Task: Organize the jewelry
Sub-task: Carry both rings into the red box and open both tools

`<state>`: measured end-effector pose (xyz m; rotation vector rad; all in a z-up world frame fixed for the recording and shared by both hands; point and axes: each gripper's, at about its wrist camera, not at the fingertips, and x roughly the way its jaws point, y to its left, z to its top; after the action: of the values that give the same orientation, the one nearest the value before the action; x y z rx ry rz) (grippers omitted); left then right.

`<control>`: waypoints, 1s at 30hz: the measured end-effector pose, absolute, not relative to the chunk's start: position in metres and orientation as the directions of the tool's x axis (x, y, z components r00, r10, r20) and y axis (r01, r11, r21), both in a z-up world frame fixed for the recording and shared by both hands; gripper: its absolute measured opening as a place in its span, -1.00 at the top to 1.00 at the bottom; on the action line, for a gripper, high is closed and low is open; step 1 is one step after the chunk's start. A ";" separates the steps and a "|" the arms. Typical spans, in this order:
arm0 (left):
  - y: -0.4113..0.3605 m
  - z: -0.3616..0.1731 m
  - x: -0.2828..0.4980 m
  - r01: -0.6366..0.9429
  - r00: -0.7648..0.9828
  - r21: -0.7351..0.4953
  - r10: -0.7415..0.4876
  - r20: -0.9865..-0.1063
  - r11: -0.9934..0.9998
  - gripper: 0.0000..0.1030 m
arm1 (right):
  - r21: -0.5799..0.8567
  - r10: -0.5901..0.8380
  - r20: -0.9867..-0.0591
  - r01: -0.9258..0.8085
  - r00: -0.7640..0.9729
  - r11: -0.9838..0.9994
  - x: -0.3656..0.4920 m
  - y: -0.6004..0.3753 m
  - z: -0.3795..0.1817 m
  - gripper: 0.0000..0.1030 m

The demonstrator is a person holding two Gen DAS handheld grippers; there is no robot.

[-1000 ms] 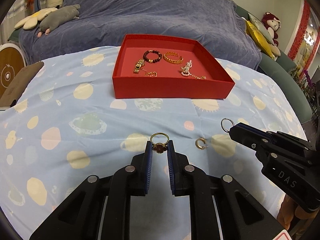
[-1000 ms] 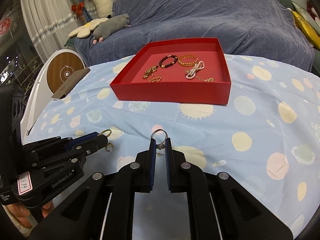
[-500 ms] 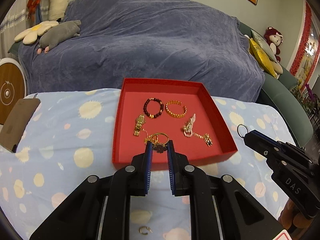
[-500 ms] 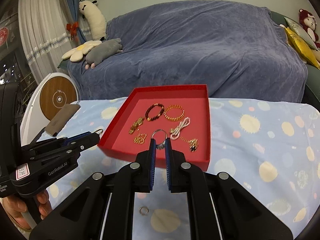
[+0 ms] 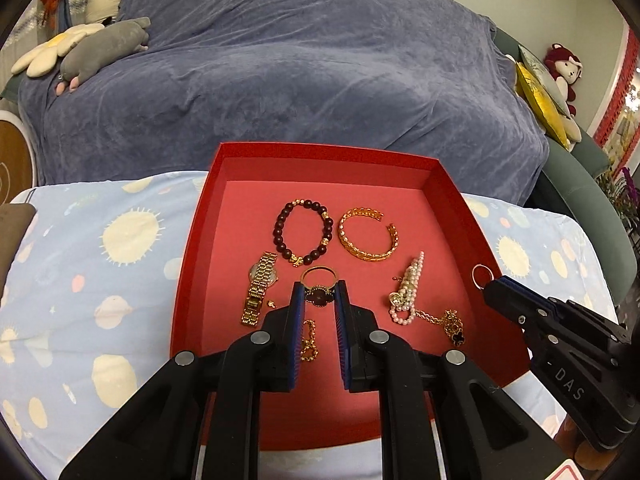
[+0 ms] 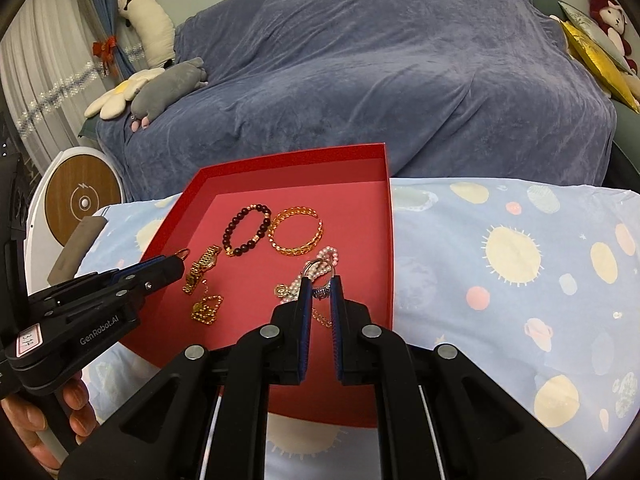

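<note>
A sofa draped in a blue-grey throw [image 5: 320,80] is seen behind a table under a planet-print cloth [image 5: 100,260], on which the red tray [image 5: 200,216] stands.

In the left wrist view, the left gripper [image 5: 319,294], a second ago over bare cloth, is now held above the tray floor, clamped on a gold ring with a dark stone [image 5: 319,286], beside the watch [image 5: 260,292].

In the right wrist view, the right gripper [image 6: 320,290] is likewise brought over the tray, pinching a silver ring [image 6: 318,276] above the pearl strand [image 6: 316,268]. Both rings are judged ready for release.
</note>
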<state>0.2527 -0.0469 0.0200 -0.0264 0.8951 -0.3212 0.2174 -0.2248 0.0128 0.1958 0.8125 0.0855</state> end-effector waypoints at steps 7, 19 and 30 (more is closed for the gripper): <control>-0.045 0.006 0.266 0.252 0.579 -0.149 -0.273 -0.769 0.956 0.75 | 0.198 0.144 -0.722 0.002 0.677 0.980 0.228 -0.222 -0.005 0.83; -0.034 0.014 0.266 0.207 0.597 -0.184 -0.273 -0.754 0.961 0.19 | 0.222 0.135 -0.694 0.031 0.707 0.975 0.221 -0.235 0.014 0.79; -0.008 0.070 0.219 0.175 0.638 -0.198 -0.264 -0.723 0.964 0.00 | 0.295 0.195 -0.655 0.009 0.730 0.955 0.149 -0.236 0.058 0.77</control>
<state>0.2193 -0.0077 0.0696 -0.1136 0.8423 -0.2511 0.1493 -0.2363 0.0582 0.2886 0.7487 0.1038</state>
